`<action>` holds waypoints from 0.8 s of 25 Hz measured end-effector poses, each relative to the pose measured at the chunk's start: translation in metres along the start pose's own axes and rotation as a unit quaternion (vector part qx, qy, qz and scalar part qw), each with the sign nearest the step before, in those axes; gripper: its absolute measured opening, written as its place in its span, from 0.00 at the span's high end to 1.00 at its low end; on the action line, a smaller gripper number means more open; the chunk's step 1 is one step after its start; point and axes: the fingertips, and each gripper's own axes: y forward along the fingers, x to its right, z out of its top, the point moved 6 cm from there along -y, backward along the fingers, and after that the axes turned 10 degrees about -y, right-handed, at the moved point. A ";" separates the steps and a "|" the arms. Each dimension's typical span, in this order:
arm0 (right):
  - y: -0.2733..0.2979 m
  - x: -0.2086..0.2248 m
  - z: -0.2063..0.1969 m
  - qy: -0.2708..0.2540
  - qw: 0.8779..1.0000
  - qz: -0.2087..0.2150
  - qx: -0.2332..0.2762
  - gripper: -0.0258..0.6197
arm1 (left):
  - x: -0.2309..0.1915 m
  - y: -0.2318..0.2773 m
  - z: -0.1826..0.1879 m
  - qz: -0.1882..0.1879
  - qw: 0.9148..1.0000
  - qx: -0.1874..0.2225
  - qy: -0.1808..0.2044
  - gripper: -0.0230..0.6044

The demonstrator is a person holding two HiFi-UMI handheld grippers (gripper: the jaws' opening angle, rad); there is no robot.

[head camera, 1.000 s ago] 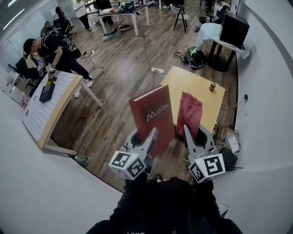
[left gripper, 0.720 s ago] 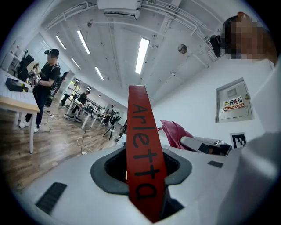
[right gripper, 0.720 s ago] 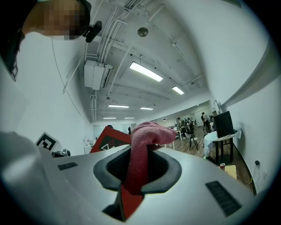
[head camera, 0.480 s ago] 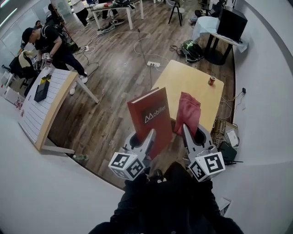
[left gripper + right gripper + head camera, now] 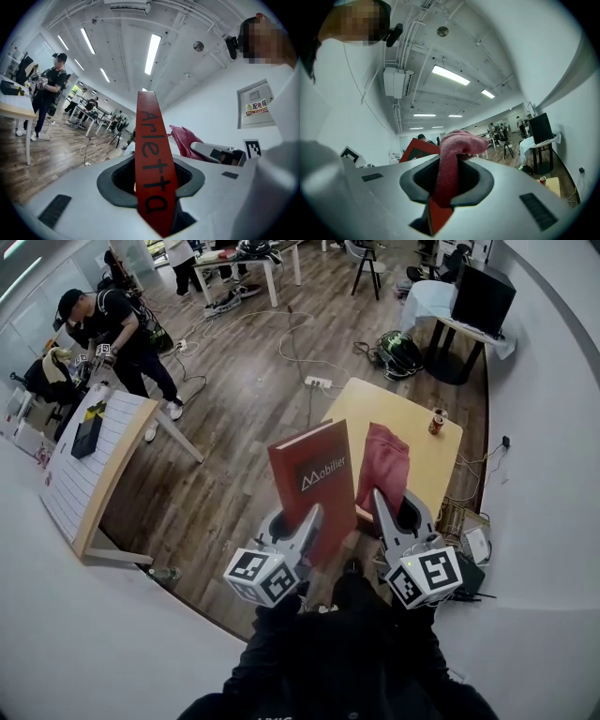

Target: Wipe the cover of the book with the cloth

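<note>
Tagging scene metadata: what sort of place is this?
Probably an open-plan office or lab workspace: several tables on a wood floor, a power strip with loose cables, strip lights overhead, and other people working nearby.

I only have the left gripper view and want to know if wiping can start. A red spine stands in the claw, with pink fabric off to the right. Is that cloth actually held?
Observer: Yes. The right gripper view shows the right claw shut on the cloth.
Operator: Is it on the cover yet?
Observer: No. From the head view it hangs beside the book, off its right edge, and nothing lies on the cover.
Operator: What's underneath?
Observer: A yellow table lies below the cloth, with a can standing on it.
</note>
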 end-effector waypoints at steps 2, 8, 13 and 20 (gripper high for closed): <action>0.018 0.027 0.010 0.002 1.000 0.003 0.009 0.84 | 0.006 0.031 0.014 -0.002 1.000 0.002 0.008 0.67; 0.046 0.091 0.021 -0.003 1.000 0.011 0.022 0.84 | 0.016 0.106 0.021 -0.008 1.000 0.000 0.016 0.67; 0.062 0.137 0.023 -0.002 1.000 0.010 0.024 0.84 | 0.020 0.158 0.020 -0.013 1.000 -0.007 0.014 0.67; 0.076 0.174 0.034 -0.007 0.999 0.030 0.035 0.84 | 0.033 0.205 0.016 -0.022 0.999 -0.017 0.016 0.67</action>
